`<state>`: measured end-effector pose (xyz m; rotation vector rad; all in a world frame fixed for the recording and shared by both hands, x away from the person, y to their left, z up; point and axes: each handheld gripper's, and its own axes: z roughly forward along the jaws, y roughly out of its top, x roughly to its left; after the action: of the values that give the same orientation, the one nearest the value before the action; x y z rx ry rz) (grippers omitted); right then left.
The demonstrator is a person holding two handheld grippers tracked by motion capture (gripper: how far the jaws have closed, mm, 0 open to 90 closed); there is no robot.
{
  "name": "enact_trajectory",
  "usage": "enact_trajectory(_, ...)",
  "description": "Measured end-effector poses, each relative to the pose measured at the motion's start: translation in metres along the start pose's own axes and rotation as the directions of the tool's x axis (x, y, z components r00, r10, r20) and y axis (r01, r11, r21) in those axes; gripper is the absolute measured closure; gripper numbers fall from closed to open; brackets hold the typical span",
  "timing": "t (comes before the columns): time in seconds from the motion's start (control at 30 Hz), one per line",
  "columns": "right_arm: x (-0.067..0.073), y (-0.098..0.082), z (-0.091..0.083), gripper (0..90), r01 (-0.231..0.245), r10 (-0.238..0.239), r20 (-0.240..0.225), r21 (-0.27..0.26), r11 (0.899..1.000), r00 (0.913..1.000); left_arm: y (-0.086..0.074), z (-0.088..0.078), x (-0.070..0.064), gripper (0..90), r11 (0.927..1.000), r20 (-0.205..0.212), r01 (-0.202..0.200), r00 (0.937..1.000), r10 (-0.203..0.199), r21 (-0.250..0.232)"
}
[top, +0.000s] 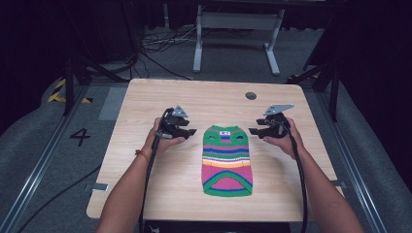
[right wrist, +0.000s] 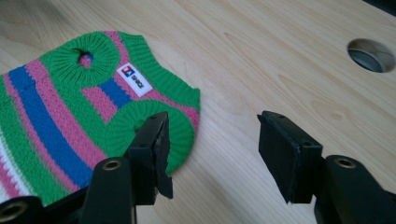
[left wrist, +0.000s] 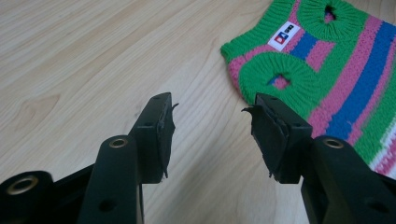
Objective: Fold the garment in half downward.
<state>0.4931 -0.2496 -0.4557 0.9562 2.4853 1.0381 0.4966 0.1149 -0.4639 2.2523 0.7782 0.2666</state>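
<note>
A small knitted striped sweater (top: 227, 161) in green, pink, blue, yellow and white lies flat in the middle of the wooden table (top: 145, 97), neck end away from the person. My left gripper (top: 193, 131) hovers just left of its top corner, jaws apart with bare wood between them (left wrist: 210, 116). My right gripper (top: 252, 130) hovers just right of the opposite top corner, jaws also apart and holding nothing (right wrist: 212, 140). The sweater (left wrist: 327, 70) shows a white label and two round armholes; in the right gripper view the sweater (right wrist: 70, 107) lies left of the jaws.
A round cable hole (top: 250, 95) sits in the table near its far edge, also seen as the hole (right wrist: 371, 54). Beyond the table stand a white frame (top: 233, 34) and loose cables on grey carpet. A black cable trails from each gripper along the forearms.
</note>
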Motion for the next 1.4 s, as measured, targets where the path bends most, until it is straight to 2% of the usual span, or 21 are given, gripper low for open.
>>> enact_trajectory(0.03, 0.001, 0.003, 0.005, 44.1, 0.001, -0.001, -0.002, 0.004, 1.000, 1.0000, 0.003, 0.003, 0.000, 48.8, 1.0000, 0.007, -0.005, 1.0000, 0.005, -0.001)
enact_trajectory(0.1, 0.003, 0.008, 0.014, 45.1, -0.003, 0.003, -0.011, 0.004, 1.000, 0.9999, 0.009, 0.011, 0.001, 48.5, 1.0000, 0.008, 0.004, 1.0000, -0.004, -0.002)
enact_trajectory(0.17, 0.003, 0.012, 0.022, 46.5, -0.004, 0.004, -0.014, 0.005, 1.000, 0.9999, 0.014, 0.019, 0.002, 48.8, 0.9997, 0.025, 0.021, 0.9995, -0.021, -0.013)
enact_trajectory(0.23, 0.002, 0.016, 0.033, 48.8, -0.015, 0.015, -0.019, 0.019, 1.000, 0.9997, 0.019, 0.029, 0.004, 49.7, 0.9996, 0.019, 0.029, 0.9994, -0.029, -0.004)
enact_trajectory(0.33, 0.000, 0.019, 0.050, 51.7, -0.030, 0.032, -0.022, 0.055, 0.998, 0.9993, 0.025, 0.043, 0.004, 52.6, 0.9975, 0.035, 0.068, 0.9971, -0.068, -0.016)
enact_trajectory(0.37, 0.000, 0.020, 0.055, 53.5, -0.033, 0.034, -0.020, 0.060, 0.998, 0.9992, 0.027, 0.047, 0.004, 54.5, 0.9977, 0.046, 0.066, 0.9968, -0.066, -0.015)
enact_trajectory(0.43, 0.000, 0.020, 0.060, 54.2, -0.042, 0.044, -0.031, 0.064, 0.997, 0.9986, 0.029, 0.055, 0.002, 55.1, 0.9972, 0.043, 0.075, 0.9963, -0.075, -0.001)
enact_trajectory(0.53, 0.002, 0.019, 0.069, 55.0, -0.036, 0.038, -0.025, 0.084, 0.996, 0.9990, 0.031, 0.064, -0.002, 54.9, 0.9982, 0.041, 0.058, 0.9974, -0.059, 0.014)
enact_trajectory(0.63, 0.002, 0.019, 0.071, 55.4, -0.046, 0.048, -0.024, 0.080, 0.996, 0.9986, 0.031, 0.074, -0.008, 56.7, 0.9988, 0.026, 0.041, 0.9988, -0.041, 0.026)
enact_trajectory(0.8, -0.002, 0.017, 0.073, 52.6, -0.066, 0.068, -0.030, 0.083, 0.994, 0.9972, 0.031, 0.082, -0.011, 58.6, 0.9986, 0.027, 0.047, 0.9985, -0.047, 0.026)
enact_trajectory(0.9, -0.002, 0.017, 0.073, 54.5, -0.067, 0.071, -0.041, 0.089, 0.994, 0.9966, 0.030, 0.082, -0.009, 58.5, 0.9979, 0.038, 0.060, 0.9974, -0.061, 0.025)
enact_trajectory(0.93, -0.002, 0.017, 0.074, 56.4, -0.068, 0.073, -0.046, 0.090, 0.994, 0.9963, 0.030, 0.082, -0.009, 57.9, 0.9977, 0.027, 0.064, 0.9976, -0.064, 0.025)
enact_trajectory(1.0, -0.003, 0.017, 0.074, 58.3, -0.081, 0.087, -0.062, 0.089, 0.993, 0.9943, 0.032, 0.082, -0.009, 49.7, 0.9969, -0.010, 0.069, 0.9976, -0.068, 0.039)
enact_trajectory(1.03, -0.003, 0.017, 0.074, 58.4, -0.079, 0.085, -0.066, 0.087, 0.993, 0.9942, 0.032, 0.083, -0.009, 44.4, 0.9962, -0.010, 0.076, 0.9971, -0.076, 0.042)
enact_trajectory(1.07, -0.003, 0.016, 0.074, 59.5, -0.080, 0.086, -0.066, 0.087, 0.993, 0.9941, 0.033, 0.082, -0.010, 48.6, 0.9969, 0.014, 0.065, 0.9978, -0.065, 0.045)
enact_trajectory(1.1, -0.003, 0.016, 0.074, 62.3, -0.080, 0.086, -0.073, 0.087, 0.993, 0.9937, 0.033, 0.083, -0.011, 52.7, 0.9972, 0.019, 0.058, 0.9981, -0.059, 0.046)
enact_trajectory(1.17, -0.003, 0.016, 0.074, 64.5, -0.084, 0.091, -0.079, 0.085, 0.993, 0.9928, 0.034, 0.083, -0.011, 53.2, 0.9973, 0.021, 0.056, 0.9981, -0.057, 0.047)
enact_trajectory(1.23, -0.002, 0.016, 0.073, 70.4, -0.087, 0.095, -0.093, 0.086, 0.992, 0.9911, 0.034, 0.083, -0.011, 59.0, 0.9976, 0.041, 0.042, 0.9981, -0.045, 0.054)
enact_trajectory(1.3, -0.002, 0.016, 0.073, 73.7, -0.082, 0.091, -0.107, 0.086, 0.993, 0.9901, 0.035, 0.082, -0.012, 67.5, 0.9981, 0.081, 0.029, 0.9961, -0.034, 0.055)
enact_trajectory(1.37, 0.000, 0.016, 0.073, 76.1, -0.078, 0.087, -0.106, 0.084, 0.993, 0.9906, 0.035, 0.082, -0.015, 77.9, 0.9986, 0.081, -0.015, 0.9966, 0.011, 0.050)
enact_trajectory(1.4, 0.000, 0.016, 0.073, 76.9, -0.073, 0.082, -0.106, 0.082, 0.994, 0.9909, 0.035, 0.082, -0.015, 80.0, 0.9987, 0.075, -0.016, 0.9971, 0.012, 0.048)
